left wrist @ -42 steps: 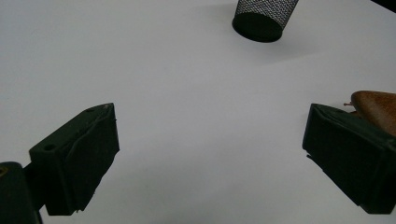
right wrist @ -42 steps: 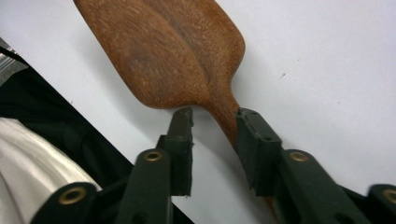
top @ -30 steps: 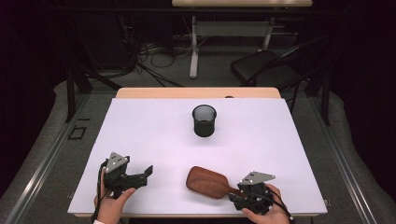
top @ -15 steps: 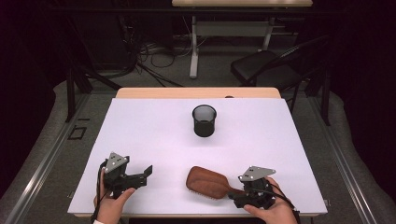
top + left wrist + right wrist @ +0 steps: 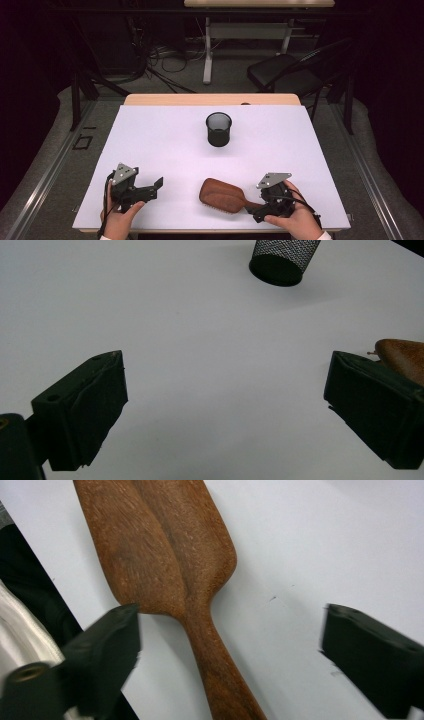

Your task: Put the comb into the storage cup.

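Wooden hairbrush (image 5: 223, 195) flat on white tabletop (image 5: 165, 140) near front edge, handle pointing toward right gripper (image 5: 261, 214). Right gripper spread wide, jaws straddling handle (image 5: 220, 665), nothing pinched. Left gripper (image 5: 156, 185) spread too, empty, idle over bare tabletop well left of brush. Black mesh cup (image 5: 219, 129) upright, well apart toward far side.

Likely step: grasp handle. Centre jaws on narrow neck, lower until tips near tabletop, close squarely across handle. Risk: smooth tapered wood twisting or sliding if pinched off-centre.
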Tool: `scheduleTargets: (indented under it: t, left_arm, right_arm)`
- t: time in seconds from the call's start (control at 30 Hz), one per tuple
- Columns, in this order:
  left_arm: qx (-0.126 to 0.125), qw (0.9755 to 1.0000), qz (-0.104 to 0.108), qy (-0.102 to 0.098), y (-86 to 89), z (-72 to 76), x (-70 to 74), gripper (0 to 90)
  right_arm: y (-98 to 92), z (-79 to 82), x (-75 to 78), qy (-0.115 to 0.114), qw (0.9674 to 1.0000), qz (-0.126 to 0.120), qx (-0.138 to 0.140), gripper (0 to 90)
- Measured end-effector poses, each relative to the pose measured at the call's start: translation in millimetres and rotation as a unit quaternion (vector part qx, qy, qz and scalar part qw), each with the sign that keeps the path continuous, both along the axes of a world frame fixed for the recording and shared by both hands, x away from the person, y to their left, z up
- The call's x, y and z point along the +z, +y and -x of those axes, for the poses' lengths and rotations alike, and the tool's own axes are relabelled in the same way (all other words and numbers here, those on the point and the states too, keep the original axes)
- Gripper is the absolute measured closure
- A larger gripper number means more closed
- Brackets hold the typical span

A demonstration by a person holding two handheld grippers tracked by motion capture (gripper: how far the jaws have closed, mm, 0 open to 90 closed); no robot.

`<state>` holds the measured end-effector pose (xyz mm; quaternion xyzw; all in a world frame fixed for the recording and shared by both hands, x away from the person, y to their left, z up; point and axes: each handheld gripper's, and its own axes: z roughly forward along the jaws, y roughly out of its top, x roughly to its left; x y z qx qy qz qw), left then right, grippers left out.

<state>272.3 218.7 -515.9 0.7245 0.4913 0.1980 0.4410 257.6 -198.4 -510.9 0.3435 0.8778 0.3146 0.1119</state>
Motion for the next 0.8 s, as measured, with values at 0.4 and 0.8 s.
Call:
scheduleTargets:
  t: [0.4, 0.8]
  left_arm:
    - [0.0, 1.0, -0.001, 0.0, -0.2, 0.0, -0.2, 3.7]
    - [-0.001, 1.0, -0.002, 0.0, -0.2, -0.1, -0.3, 3.7]
  right_arm:
    - [3.3, -5.1, -1.7, -0.002, 0.9984, 0.044, 0.035, 0.0]
    - [11.3, -6.2, -5.3, -0.004, 0.9938, 0.08, 0.077, 5.8]
